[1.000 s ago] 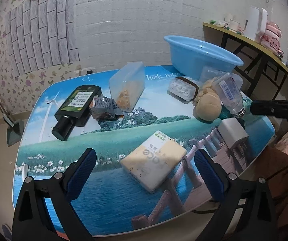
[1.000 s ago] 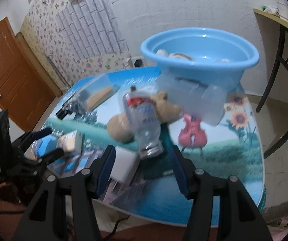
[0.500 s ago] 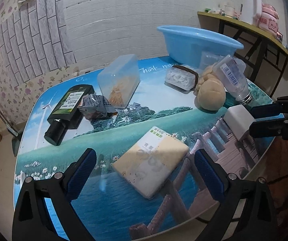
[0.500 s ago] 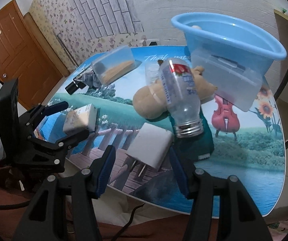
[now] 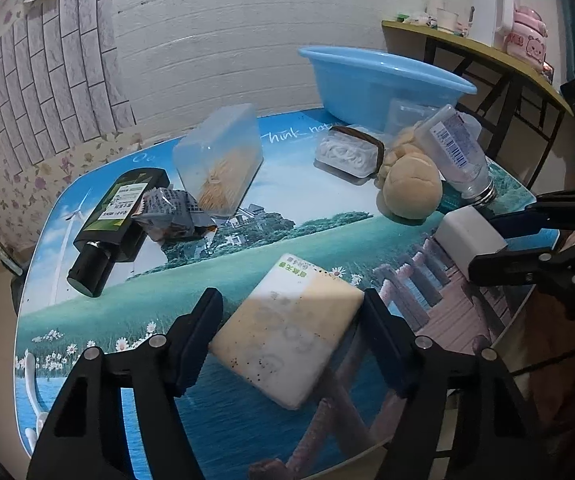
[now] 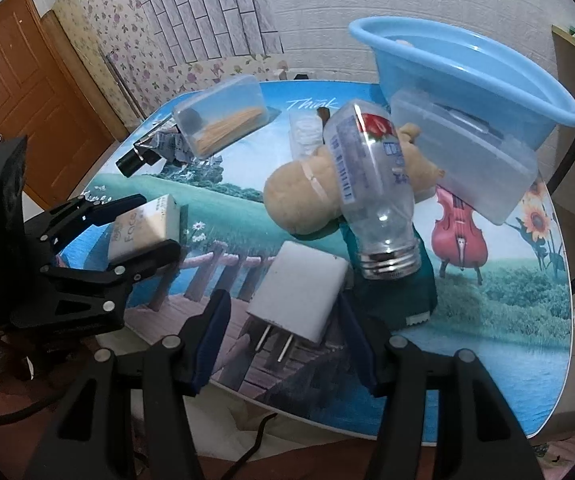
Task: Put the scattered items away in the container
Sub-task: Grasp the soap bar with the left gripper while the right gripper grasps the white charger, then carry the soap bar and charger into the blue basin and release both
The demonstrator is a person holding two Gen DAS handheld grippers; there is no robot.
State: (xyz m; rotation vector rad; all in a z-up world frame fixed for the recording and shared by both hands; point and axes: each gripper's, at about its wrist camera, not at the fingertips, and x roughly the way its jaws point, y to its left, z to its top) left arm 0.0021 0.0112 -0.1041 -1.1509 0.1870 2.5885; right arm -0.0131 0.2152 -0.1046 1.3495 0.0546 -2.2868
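A blue basin (image 5: pixel 383 80) stands at the table's far side and shows in the right wrist view (image 6: pixel 467 76) too. My left gripper (image 5: pixel 293 320) is open, its jaws on either side of a cream-and-white soap box (image 5: pixel 287 328), also in the right wrist view (image 6: pixel 143 228). My right gripper (image 6: pixel 283 320) is open around a white plug adapter (image 6: pixel 301 292), also in the left wrist view (image 5: pixel 469 236). An empty clear bottle (image 6: pixel 371 196) lies on a tan plush toy (image 6: pixel 307 196).
On the table lie a dark green bottle (image 5: pixel 115 216), a foil snack packet (image 5: pixel 171 216), a clear box of sticks (image 5: pixel 219 160), a small tray of white bits (image 5: pixel 347 152), a clear lidded box (image 6: pixel 463 152) and a dark green cloth (image 6: pixel 399 288). A side shelf (image 5: pixel 479 48) stands right.
Both grippers have moved forward and down. The left jaws have narrowed around the soap box. The right gripper now has the plug adapter between its fingers.
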